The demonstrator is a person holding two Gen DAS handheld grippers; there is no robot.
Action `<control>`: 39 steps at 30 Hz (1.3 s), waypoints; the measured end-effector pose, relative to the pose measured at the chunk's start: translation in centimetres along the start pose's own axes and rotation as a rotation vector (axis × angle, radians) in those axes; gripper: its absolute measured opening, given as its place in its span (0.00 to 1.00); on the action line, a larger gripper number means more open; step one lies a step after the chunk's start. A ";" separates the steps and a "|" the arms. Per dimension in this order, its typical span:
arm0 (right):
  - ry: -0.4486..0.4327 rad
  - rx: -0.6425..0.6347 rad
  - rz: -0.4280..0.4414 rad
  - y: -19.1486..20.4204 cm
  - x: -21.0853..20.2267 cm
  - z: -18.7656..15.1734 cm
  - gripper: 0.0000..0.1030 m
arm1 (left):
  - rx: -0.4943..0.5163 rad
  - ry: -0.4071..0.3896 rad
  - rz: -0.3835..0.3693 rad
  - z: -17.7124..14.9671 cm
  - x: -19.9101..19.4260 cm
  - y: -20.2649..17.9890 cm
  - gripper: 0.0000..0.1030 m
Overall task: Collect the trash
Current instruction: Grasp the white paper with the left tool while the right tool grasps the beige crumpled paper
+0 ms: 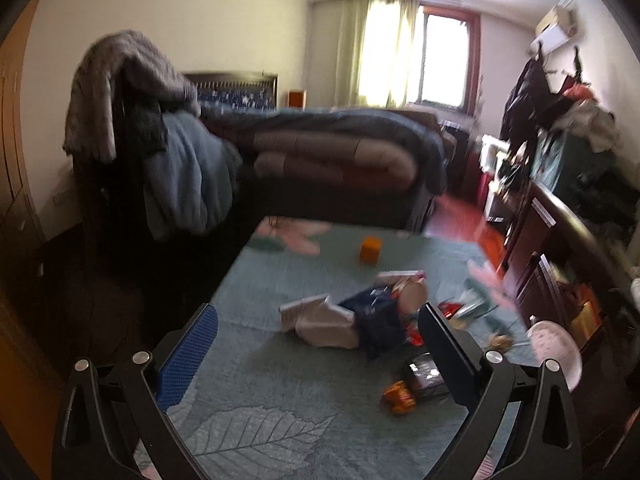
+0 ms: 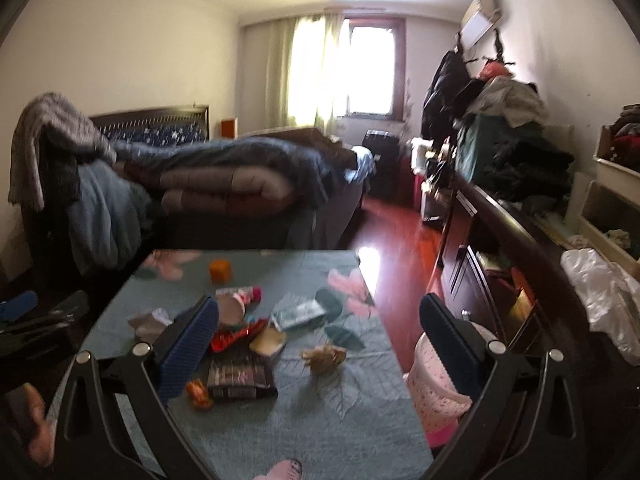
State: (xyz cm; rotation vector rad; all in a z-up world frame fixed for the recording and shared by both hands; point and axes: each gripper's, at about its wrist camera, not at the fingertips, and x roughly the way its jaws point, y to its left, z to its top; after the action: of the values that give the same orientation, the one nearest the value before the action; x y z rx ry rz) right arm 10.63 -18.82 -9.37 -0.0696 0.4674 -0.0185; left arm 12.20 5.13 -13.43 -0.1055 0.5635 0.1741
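Observation:
Trash lies scattered on a table with a teal leaf-print cloth (image 1: 280, 420). In the left wrist view I see a grey carton (image 1: 320, 320), a dark blue bag (image 1: 376, 320), an orange box (image 1: 370, 249), a dark packet (image 1: 424, 374) and an orange wrapper (image 1: 398, 396). My left gripper (image 1: 316, 344) is open and empty above the near table. In the right wrist view my right gripper (image 2: 320, 336) is open and empty above a dark packet (image 2: 242, 378), a red wrapper (image 2: 236, 336), a brown crumpled scrap (image 2: 324, 356) and a green-white packet (image 2: 300, 314). The left gripper (image 2: 40, 316) shows at the far left.
A pink-white bin (image 2: 440, 380) stands right of the table; it also shows in the left wrist view (image 1: 558, 350). A bed with quilts (image 2: 224, 176) lies behind the table. A dark dresser piled with clothes (image 2: 512, 184) runs along the right. Red floor (image 2: 396, 248) lies between.

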 end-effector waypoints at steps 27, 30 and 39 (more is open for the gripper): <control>0.230 0.011 0.051 -0.9 11.9 -4.1 0.97 | -0.121 0.316 0.129 -2.1 20.3 0.7 0.96; 0.246 0.036 0.039 -2.0 12.5 -4.2 0.97 | -0.132 0.321 0.124 -2.4 20.8 0.5 0.97; 0.363 0.140 0.053 -4.9 15.8 -6.1 0.97 | -0.160 0.303 0.093 -2.8 20.7 0.1 0.68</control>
State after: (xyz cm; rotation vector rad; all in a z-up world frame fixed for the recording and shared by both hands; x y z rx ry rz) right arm 21.97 -24.61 -21.56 0.0854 0.8292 -0.0118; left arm 27.98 7.63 -26.95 -0.2642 0.8567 0.2963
